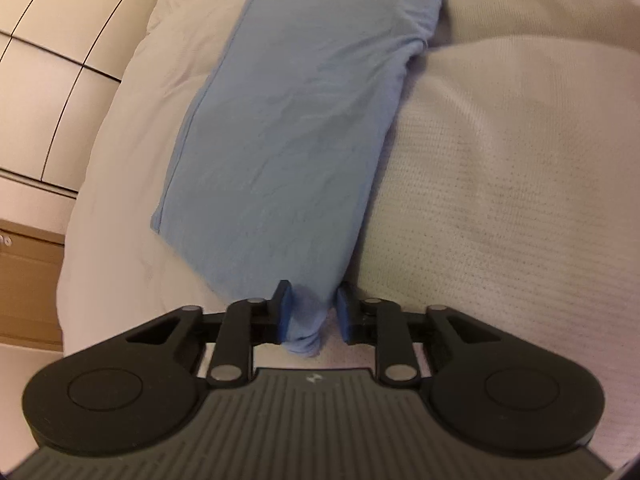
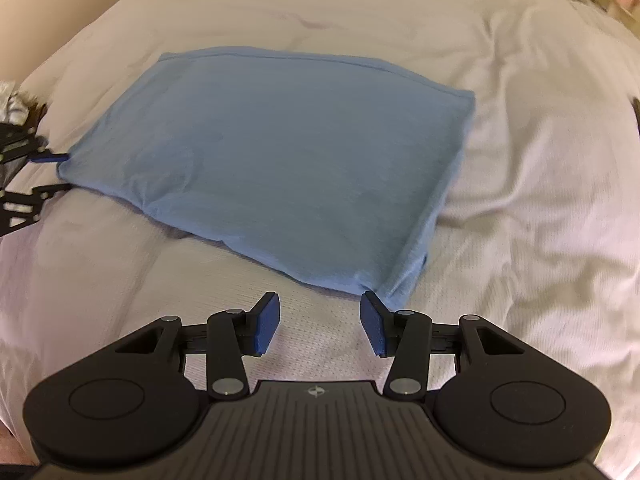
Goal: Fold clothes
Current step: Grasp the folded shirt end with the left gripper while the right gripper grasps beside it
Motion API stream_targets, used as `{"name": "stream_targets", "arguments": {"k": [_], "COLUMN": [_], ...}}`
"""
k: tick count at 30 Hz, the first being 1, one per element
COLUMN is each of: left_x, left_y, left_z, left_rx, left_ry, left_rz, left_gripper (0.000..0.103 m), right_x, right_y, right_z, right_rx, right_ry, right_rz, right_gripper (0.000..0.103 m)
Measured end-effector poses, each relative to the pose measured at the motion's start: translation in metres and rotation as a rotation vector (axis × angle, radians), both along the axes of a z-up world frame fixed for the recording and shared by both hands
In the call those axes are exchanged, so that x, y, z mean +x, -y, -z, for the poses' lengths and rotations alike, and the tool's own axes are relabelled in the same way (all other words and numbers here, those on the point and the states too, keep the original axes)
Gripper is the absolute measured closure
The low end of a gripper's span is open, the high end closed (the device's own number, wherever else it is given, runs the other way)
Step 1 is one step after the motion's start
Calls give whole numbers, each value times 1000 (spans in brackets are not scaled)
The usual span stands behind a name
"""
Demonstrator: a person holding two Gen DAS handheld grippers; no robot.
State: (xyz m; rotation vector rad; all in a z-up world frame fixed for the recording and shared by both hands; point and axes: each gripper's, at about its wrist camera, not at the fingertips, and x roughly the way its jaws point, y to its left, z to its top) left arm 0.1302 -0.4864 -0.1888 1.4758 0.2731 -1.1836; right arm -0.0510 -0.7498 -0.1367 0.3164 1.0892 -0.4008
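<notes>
A folded blue garment (image 2: 276,160) lies flat on the white bed (image 2: 540,160). The left tool (image 1: 311,316) has one corner of it bunched between its slightly parted pads, while the right tool (image 2: 320,322) hangs spread and empty just beside the garment's near edge.

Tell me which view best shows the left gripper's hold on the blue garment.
Left wrist view: the left gripper has a corner of the blue garment between its pads. The right wrist view shows it only small, at the left edge.
</notes>
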Motion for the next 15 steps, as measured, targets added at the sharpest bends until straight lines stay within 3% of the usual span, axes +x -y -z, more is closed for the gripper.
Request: {"name": "stream_targets", "arguments": {"k": [1,6,11,14,15], "left_x": [0,38,48,35,28], "left_y": [0,-16,-39,-45,-46], "left_z": [2,-1,-12,-18,-19], "left_rx": [7,4,16,-13,-25], "left_ry": [18,45,61,74,79], "left_rz": [0,-124,-144,-97,-66], "left_gripper": [97,98,100,92,80], "right_x": [4,21,22,18,17], "right_y": [-4,-19,-18,-21,-22], "right_z": [1,6,16,15,14], "right_rx": [-20,-105,-97,-103,-106], "right_ry": [-5,-28,-46,-52,-54], "right_rz": [-26,-142,-130,-132,-133], "right_gripper": [56,56,56,56,56]}}
